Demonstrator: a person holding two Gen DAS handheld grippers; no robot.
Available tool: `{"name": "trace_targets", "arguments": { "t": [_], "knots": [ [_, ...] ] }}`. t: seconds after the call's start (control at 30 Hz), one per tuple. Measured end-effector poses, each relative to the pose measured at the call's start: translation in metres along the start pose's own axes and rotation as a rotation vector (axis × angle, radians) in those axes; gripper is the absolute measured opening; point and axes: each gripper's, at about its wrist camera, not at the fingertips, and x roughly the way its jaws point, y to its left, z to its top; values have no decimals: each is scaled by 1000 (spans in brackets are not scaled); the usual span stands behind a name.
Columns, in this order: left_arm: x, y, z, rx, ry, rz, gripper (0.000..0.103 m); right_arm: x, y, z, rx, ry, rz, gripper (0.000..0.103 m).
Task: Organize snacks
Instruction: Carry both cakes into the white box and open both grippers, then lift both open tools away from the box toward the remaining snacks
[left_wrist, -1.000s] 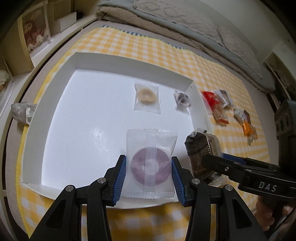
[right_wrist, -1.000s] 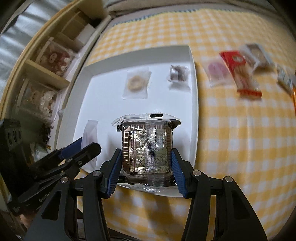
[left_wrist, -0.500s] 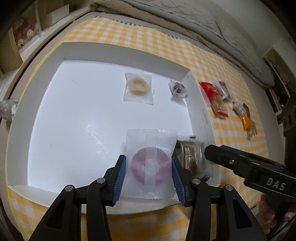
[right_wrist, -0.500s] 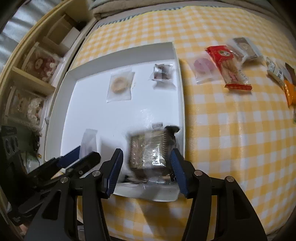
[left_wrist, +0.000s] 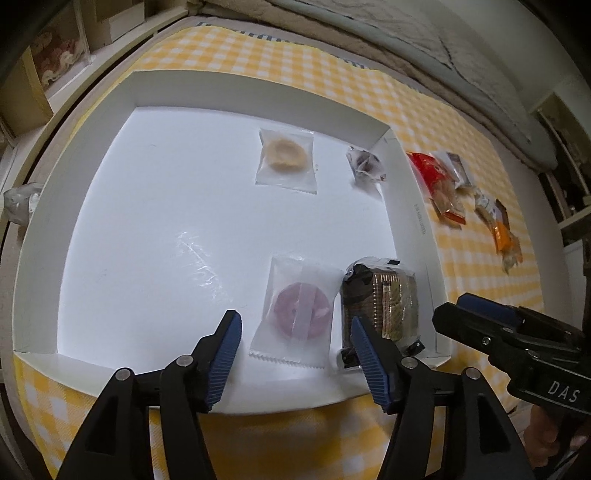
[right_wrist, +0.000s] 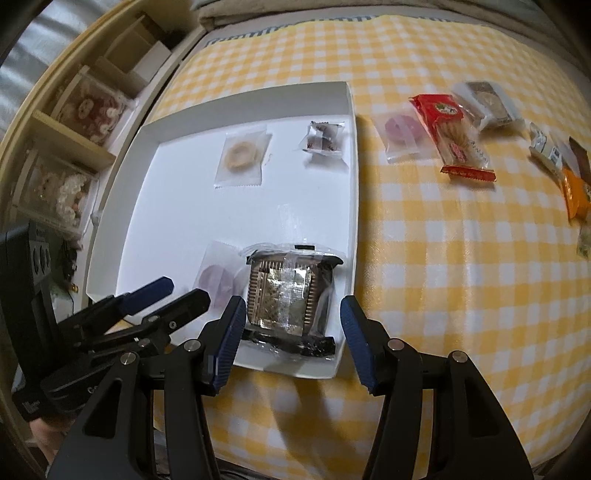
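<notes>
Left wrist view: the left gripper (left_wrist: 295, 354) has just been opening and stands spread, the purple ring packet (left_wrist: 298, 314) lying released between its jaws in the white tray (left_wrist: 236, 85); a straight lift is advised. Right wrist view: the right gripper (right_wrist: 291, 332) is spread clear of the foil cake pack (right_wrist: 284, 295), set by the tray's near wall; loose snacks are left on the checked cloth (right_wrist: 443, 258)

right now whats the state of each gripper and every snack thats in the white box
left gripper: open, jaws just opened, touching nothing
right gripper: open, holding nothing
purple ring packet: released, flat in white box
foil snack pack: lying in box
beige ring packet: flat in box
small dark candy: in box
</notes>
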Motion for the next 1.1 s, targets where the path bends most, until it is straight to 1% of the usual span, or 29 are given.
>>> {"name": "trace_targets", "arguments": {
  "t": [0.23,0.3,0.37,0.43,0.47,0.5,0.57,0.63,0.67,0.97,1.1],
  "knots": [
    [-8,3,-3,12,-6,4,70,-2,-3,-4,-18,-8,-16,56],
    [-11,4,-5,15,-8,8,72,-3,-3,-5,-27,-9,-21,58],
    [-15,5,-7,21,-15,15,78,-4,-4,-7,-31,-12,-25,64],
    [-18,7,-8,26,-20,22,83,-6,-3,-8,-41,-23,-31,68],
    [-21,8,-9,27,-22,24,86,-8,-2,-9,-49,-29,-37,69],
    [-23,9,-9,29,-24,24,88,-10,-2,-10,-57,-37,-41,70],
    [-28,10,-12,30,-31,32,96,-13,-1,-11,-74,-52,-46,73],
    [-33,12,-13,28,-40,35,102,-16,1,-13,-86,-62,-45,75],
    [-36,13,-15,28,-47,38,103,-17,2,-13,-90,-66,-43,80],
    [-64,19,-25,47,-100,59,103,-29,2,-19,-114,-115,-66,103],
    [-75,21,-28,58,-115,54,103,-37,3,-22,-138,-150,-72,103]
  ]
}}
